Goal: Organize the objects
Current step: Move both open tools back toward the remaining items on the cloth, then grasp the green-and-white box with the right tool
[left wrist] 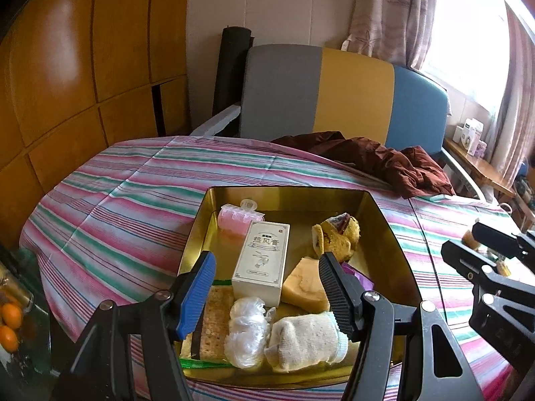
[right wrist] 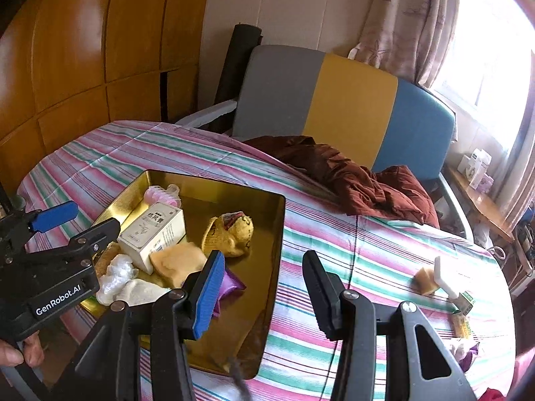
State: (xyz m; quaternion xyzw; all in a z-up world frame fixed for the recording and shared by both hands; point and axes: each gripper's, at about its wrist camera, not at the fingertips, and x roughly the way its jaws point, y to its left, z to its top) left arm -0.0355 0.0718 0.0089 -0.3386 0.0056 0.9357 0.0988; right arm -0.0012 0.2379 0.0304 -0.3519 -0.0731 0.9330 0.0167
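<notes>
A gold tin tray (left wrist: 287,193) lies on the striped tablecloth. It holds a white box (left wrist: 262,260), a pink roller (left wrist: 234,222), a yellow sock (left wrist: 337,234), a yellow block (left wrist: 306,289), a crumpled plastic bag (left wrist: 247,332), a rolled white sock (left wrist: 307,342), crackers (left wrist: 214,320) and a purple item (right wrist: 229,284). My left gripper (left wrist: 267,287) hovers open over the tray's near part, touching nothing. My right gripper (right wrist: 264,294) stands open and empty above the tray's (right wrist: 279,234) right wall. The left gripper (right wrist: 77,225) also shows at the left of the right wrist view.
Loose on the cloth at the right are a tan block (right wrist: 424,280), a white bottle (right wrist: 444,275) and a green-yellow packet (right wrist: 463,319). A dark red cloth (right wrist: 351,173) lies at the table's back by a grey, yellow and blue chair (right wrist: 347,107). A hand (right wrist: 20,351) shows at lower left.
</notes>
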